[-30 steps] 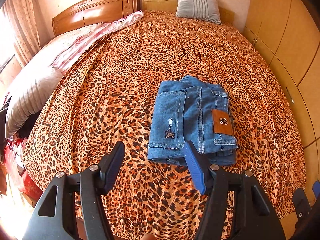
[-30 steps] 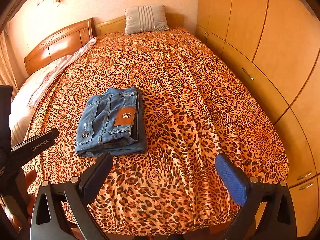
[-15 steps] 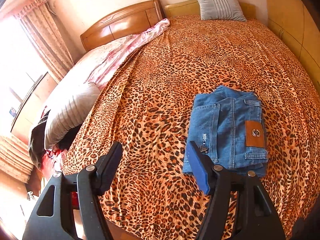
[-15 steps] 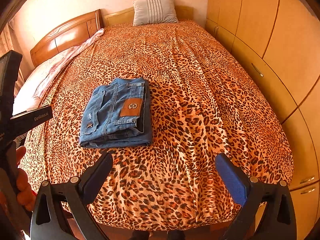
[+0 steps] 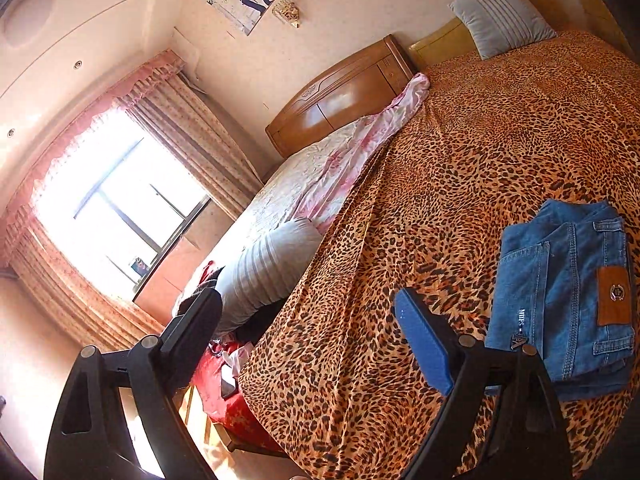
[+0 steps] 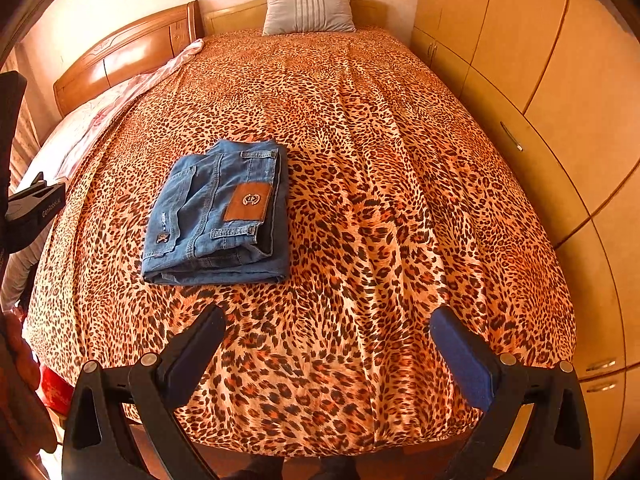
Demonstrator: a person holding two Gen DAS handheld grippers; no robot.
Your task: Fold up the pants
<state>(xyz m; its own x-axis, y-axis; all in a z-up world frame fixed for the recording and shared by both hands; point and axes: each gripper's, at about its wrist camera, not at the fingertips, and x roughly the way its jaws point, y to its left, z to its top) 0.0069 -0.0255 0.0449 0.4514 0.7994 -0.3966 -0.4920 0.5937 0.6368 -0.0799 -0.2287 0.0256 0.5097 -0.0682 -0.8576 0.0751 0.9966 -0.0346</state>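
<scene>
Blue jeans (image 6: 218,214) lie folded into a compact stack on the leopard-print bed cover (image 6: 380,184), brown leather patch up. In the left wrist view the same jeans (image 5: 560,296) sit at the right edge. My left gripper (image 5: 308,328) hangs off the bed's near-left corner, left of the jeans; its jaws are opening and nothing is between them. My right gripper (image 6: 328,340) hovers over the foot of the bed, nearer than the jeans and to their right, open wide and empty.
A grey pillow (image 6: 308,8) rests at the headboard (image 6: 132,56). Wardrobe doors (image 6: 560,80) run along the bed's right side. Left of the bed lie a pink quilt (image 5: 340,164), a grey cushion (image 5: 264,276), red items (image 5: 236,396), with a curtained window (image 5: 120,208) beyond.
The left wrist view has swung up and to the left, from the jeans toward the window and wall, and its jaws have widened. The right gripper has drawn back slightly and stays open.
</scene>
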